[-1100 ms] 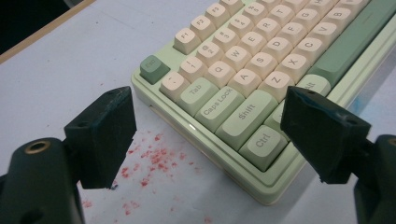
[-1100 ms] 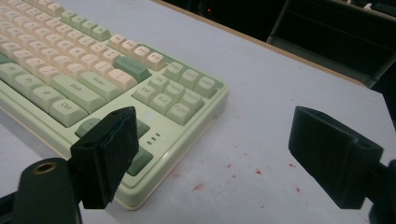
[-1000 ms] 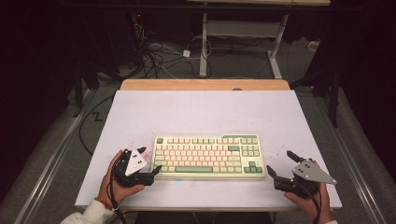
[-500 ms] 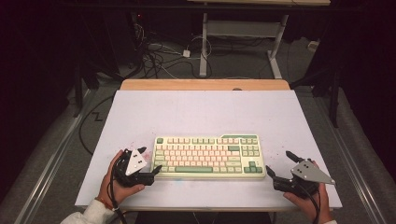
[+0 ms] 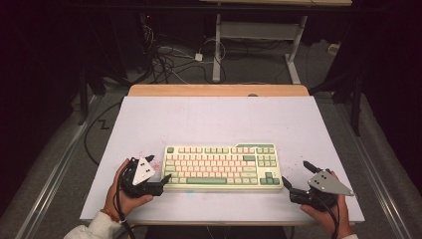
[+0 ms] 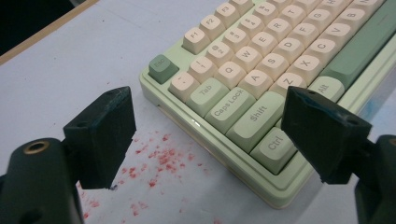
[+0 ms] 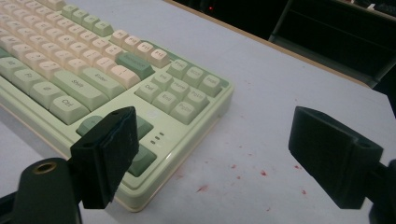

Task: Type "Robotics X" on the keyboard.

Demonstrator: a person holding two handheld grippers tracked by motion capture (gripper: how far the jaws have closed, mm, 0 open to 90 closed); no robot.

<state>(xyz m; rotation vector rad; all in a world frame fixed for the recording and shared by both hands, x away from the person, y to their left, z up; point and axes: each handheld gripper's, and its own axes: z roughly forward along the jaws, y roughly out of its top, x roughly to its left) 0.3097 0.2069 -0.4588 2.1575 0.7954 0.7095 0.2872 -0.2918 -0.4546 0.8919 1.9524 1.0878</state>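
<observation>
Flanking the glossy green keyboard (image 5: pixel 222 167), left gripper (image 6: pixel 205 135) and right gripper (image 7: pixel 224 154) gape wide, empty; close views reveal red specks (image 6: pixel 161 158)

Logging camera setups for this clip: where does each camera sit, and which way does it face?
High view: above the near table edge, looking forward and down on the keyboard; both hands and forearms show.
Left gripper view: on the left gripper, facing the keyboard's Esc-to-Ctrl end, jaws open.
Right gripper view: on the right gripper, facing the arrow-key corner, jaws open.
Shared: all show the keyboard and red specks on the table.
</observation>
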